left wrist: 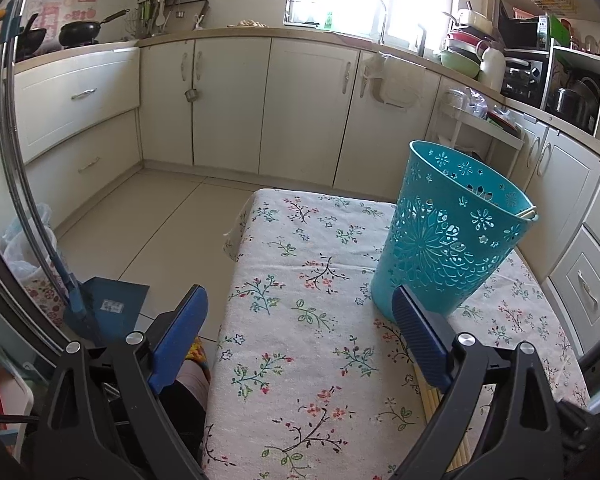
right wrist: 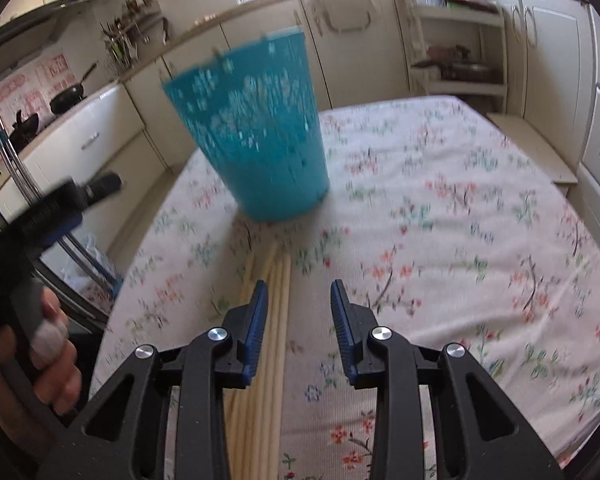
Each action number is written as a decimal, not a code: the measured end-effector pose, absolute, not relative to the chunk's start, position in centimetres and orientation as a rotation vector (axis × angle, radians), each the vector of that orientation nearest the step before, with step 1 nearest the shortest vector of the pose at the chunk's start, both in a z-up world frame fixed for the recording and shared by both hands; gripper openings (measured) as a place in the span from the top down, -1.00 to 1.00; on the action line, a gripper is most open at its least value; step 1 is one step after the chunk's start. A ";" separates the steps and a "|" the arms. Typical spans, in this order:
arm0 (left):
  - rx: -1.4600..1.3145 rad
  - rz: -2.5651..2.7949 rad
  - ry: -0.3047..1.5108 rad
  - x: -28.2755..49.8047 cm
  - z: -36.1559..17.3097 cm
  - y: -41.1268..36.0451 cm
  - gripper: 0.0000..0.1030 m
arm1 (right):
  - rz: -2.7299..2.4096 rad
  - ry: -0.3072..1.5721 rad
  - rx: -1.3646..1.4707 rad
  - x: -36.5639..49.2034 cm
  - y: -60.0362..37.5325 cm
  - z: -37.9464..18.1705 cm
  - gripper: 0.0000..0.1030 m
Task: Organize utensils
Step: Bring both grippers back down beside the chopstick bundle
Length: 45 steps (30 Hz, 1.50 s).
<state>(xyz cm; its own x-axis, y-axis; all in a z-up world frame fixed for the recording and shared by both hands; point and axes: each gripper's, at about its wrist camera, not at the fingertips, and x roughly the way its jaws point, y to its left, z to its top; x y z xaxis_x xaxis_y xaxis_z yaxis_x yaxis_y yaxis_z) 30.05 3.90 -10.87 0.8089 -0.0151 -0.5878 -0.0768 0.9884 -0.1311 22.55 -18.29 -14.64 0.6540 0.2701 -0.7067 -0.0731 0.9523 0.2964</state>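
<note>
The left gripper [left wrist: 300, 320], black with blue ribbed finger pads, points forward and down, and its jaws stand wide apart with nothing between them. The right gripper [right wrist: 299, 308], the same black and blue kind, also tips forward and down, with its jaws a little apart and empty. A bare hand [right wrist: 48, 356] grips the left gripper's handle.

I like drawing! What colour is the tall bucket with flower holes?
Teal plastic bucket; clearest in the left wrist view.
</note>
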 end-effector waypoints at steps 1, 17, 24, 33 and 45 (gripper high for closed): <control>-0.151 0.030 0.630 30.1 -10.9 3.9 -0.74 | 0.198 0.849 0.251 22.6 -18.2 -14.9 0.37; -0.072 0.031 0.700 30.6 -11.7 2.5 -0.74 | 0.200 0.894 0.241 22.7 -17.8 -16.3 0.33; -0.051 0.025 0.735 30.8 -12.1 2.2 -0.74 | 0.197 0.897 0.247 22.9 -17.7 -16.4 0.33; -0.044 0.013 0.751 31.0 -12.4 1.9 -0.74 | 0.197 0.902 0.253 23.0 -18.0 -16.7 0.33; -0.052 0.030 0.819 31.8 -13.9 2.4 -0.74 | 0.189 0.913 0.227 23.3 -17.7 -16.9 0.33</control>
<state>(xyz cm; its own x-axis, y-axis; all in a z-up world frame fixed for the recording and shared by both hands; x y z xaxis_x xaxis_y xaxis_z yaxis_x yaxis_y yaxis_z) 31.81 2.38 -13.85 0.6826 0.0068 -0.7307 -0.0469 0.9983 -0.0344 23.32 -17.72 -16.90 0.5973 0.2573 -0.7596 -0.0653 0.9596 0.2737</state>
